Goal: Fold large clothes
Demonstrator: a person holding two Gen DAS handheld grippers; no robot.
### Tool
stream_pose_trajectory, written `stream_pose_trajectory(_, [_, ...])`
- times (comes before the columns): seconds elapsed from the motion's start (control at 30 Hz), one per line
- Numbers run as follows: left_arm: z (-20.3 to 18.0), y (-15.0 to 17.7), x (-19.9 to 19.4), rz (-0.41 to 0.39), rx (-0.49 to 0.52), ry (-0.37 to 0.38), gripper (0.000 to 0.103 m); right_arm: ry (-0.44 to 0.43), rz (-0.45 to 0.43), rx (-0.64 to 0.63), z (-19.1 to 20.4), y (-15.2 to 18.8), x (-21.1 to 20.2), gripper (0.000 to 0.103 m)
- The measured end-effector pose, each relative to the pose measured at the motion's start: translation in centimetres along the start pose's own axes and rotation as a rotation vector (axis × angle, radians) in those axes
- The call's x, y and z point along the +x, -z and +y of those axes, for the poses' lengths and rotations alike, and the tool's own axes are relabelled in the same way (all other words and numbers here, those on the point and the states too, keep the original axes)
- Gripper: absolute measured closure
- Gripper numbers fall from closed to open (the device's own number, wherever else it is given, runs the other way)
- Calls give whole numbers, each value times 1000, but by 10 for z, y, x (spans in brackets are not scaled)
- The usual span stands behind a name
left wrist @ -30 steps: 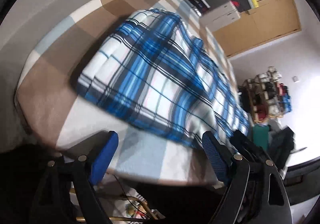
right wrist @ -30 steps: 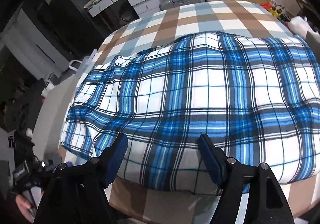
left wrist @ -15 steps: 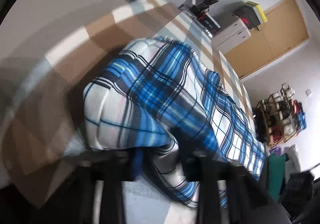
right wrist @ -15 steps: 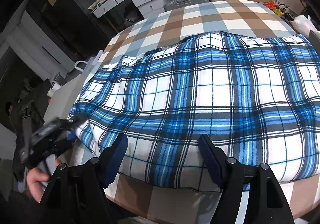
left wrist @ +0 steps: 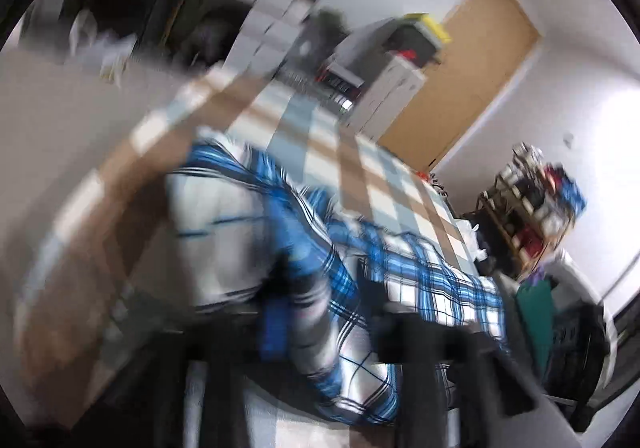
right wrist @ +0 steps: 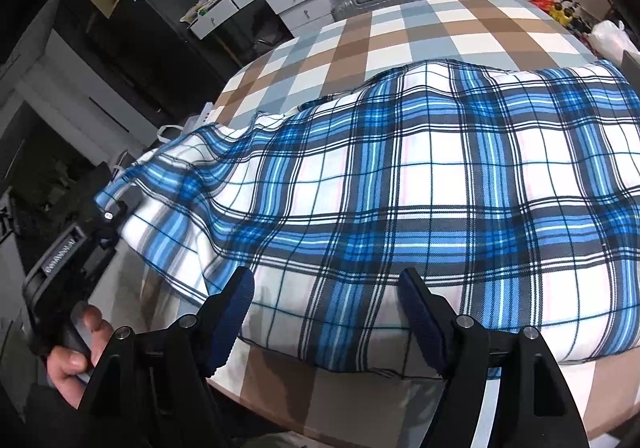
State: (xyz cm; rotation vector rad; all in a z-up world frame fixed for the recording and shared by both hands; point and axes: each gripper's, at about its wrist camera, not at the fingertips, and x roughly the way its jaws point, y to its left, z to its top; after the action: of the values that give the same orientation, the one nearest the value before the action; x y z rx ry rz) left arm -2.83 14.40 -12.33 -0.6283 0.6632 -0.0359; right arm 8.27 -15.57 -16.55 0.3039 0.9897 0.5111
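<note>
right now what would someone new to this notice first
The big blue-and-white plaid garment spread across the brown-and-grey checked bed cover dominates the right wrist view. At its left end the left gripper has a corner bunched between its fingers, jaws just opening wider, while the right gripper stands open at the near hem, gripping nothing. The left wrist view is badly blurred.

Plaid blanket (right wrist: 420, 188) on checked bed (right wrist: 400, 36)

We see the left wrist view smeared by heavy motion blur, glare whitening the wall (left wrist: 592, 96) at three o'clock; the right wrist view stays sharp, evenly lit, edges fisheye-bent.
</note>
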Motion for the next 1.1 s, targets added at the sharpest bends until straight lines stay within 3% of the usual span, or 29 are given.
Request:
stream_pose_trajectory(0.07, [21, 4, 4, 50, -116, 3, 42, -4, -2, 10, -2, 0, -1, 28])
stream_pose_trajectory(0.13, [31, 9, 11, 106, -173, -24, 41, -9, -1, 17, -3, 0, -1, 28])
stream_pose_trajectory(0.2, [38, 12, 15, 133, -201, -47, 29, -13, 2, 20, -5, 0, -1, 28])
stream_pose_trajectory(0.27, [40, 11, 14, 115, -226, -35, 22, -14, 6, 21, -5, 0, 0, 28])
stream_pose_trajectory(0.37, [38, 10, 15, 95, -256, -42, 22, -13, 7, 9, -1, 0, 0, 28])
stream_pose_trajectory(0.4, [39, 9, 16, 86, -274, -31, 25, -10, 6, 4, 0, 0, 0, 28])
stream_pose_trajectory(0.43, [35, 6, 16, 79, -280, -22, 34, -6, 4, 1, 1, 0, 1, 28])
stream_pose_trajectory(0.47, [31, 3, 16, 69, -272, -33, 68, -2, 1, 0, 1, 0, 0, 28])
stream_pose_trajectory(0.5, [28, -1, 15, 56, -246, -59, 90, 6, -4, 3, 1, 0, 0, 28])
stream_pose_trajectory(0.63, [8, -14, 20, -3, -165, -33, 96, 27, -20, 52, -7, -2, 0, 28])
stream_pose_trajectory(0.73, [-10, -21, 10, -45, -73, -32, 97, 103, 30, 63, -12, -2, 18, 30])
stream_pose_trajectory(0.87, [-25, -33, -4, -88, 22, -21, 99, 224, 84, -71, 16, -5, 45, 27])
stream_pose_trajectory(1.0, [-30, -57, -21, -155, 97, -20, 100, 76, 115, -126, 41, -15, 65, 27])
stream_pose_trajectory(1.1, [-45, -75, -44, -217, 247, -37, 100, -37, 143, -75, 60, -30, 87, 28])
